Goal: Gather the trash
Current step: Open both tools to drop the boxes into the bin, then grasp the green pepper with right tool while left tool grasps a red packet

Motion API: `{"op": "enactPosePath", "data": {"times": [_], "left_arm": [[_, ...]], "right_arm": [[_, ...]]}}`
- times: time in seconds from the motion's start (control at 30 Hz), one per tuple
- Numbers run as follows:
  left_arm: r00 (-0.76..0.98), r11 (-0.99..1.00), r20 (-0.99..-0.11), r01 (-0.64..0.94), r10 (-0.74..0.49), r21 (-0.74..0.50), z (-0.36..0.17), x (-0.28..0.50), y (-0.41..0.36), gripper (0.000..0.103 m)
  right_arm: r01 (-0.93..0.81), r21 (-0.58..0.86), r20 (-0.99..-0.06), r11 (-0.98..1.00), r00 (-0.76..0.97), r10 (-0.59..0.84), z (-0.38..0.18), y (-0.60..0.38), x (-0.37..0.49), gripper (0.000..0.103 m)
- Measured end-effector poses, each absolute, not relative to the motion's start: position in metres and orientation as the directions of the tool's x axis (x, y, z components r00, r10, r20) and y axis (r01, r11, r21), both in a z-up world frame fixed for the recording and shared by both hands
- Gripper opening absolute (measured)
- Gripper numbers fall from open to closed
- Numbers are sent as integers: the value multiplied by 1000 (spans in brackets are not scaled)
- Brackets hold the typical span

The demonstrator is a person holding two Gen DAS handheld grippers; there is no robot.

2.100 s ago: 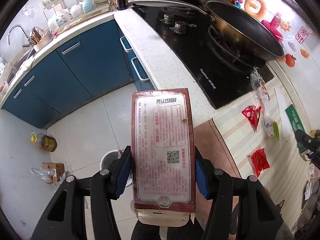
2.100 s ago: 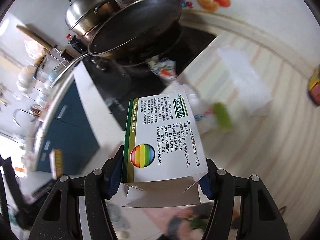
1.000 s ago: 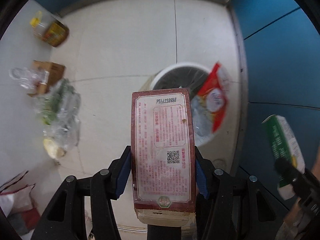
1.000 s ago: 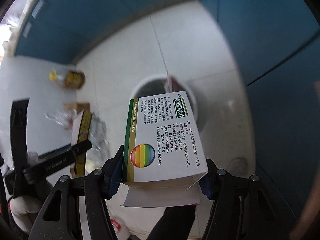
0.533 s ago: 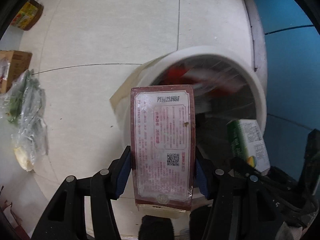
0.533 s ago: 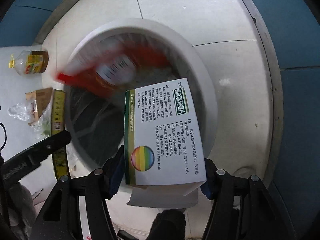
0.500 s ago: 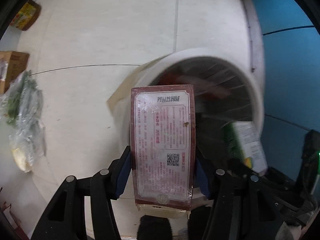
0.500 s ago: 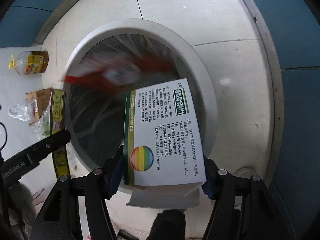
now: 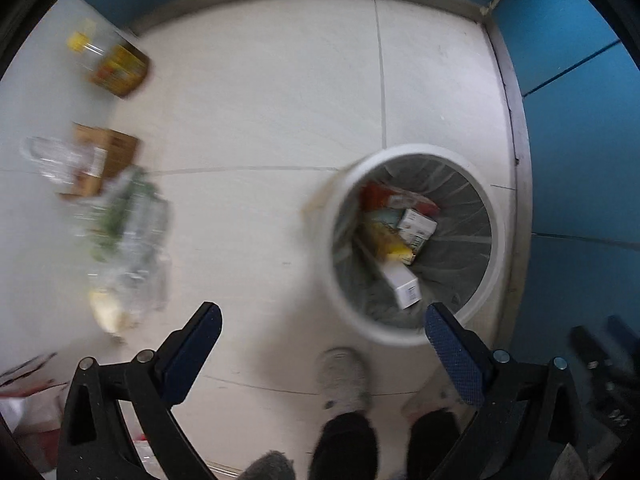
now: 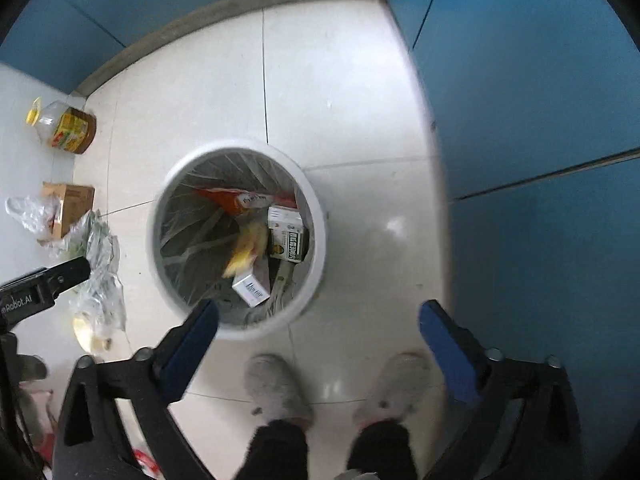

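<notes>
A white round trash bin (image 9: 494, 248) with a clear liner stands on the tiled floor; it also shows in the right wrist view (image 10: 318, 248). Inside lie a red wrapper (image 10: 240, 199), a green-and-white box (image 10: 286, 238), a yellow packet (image 9: 386, 240) and a white box (image 9: 402, 282). My left gripper (image 9: 322, 320) is open and empty above the floor, left of and above the bin. My right gripper (image 10: 318, 318) is open and empty above the bin's near rim.
Blue cabinets (image 10: 540, 120) stand to the right and behind. An oil bottle (image 10: 68, 130), a cardboard box (image 10: 68, 204) and clear plastic bags (image 10: 96, 268) lie on the floor at left. The person's grey slippers (image 10: 276, 390) are below the grippers.
Both grippers opened and let go of their boxes, which now lie in the bin. Both grippers have risen, so the bin looks smaller.
</notes>
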State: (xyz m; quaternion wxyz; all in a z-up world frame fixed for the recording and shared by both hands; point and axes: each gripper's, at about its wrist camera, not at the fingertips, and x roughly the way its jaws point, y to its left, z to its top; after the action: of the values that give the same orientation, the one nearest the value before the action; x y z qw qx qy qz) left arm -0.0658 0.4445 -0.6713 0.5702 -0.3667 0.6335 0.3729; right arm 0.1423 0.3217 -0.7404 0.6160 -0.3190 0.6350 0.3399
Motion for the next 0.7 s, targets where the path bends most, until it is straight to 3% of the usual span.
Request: {"op": "enactPosePath", "data": {"times": [0.37, 0.7], "left_arm": [[-33, 423, -983, -900, 179, 107, -433, -85, 390, 103], [26, 456, -964, -884, 265, 101, -294, -85, 360, 103]], "right_arm": [[-882, 64, -984, 466, 23, 178, -494, 297, 101, 103], [-868, 154, -950, 472, 0, 311, -322, 251, 92, 103]]}}
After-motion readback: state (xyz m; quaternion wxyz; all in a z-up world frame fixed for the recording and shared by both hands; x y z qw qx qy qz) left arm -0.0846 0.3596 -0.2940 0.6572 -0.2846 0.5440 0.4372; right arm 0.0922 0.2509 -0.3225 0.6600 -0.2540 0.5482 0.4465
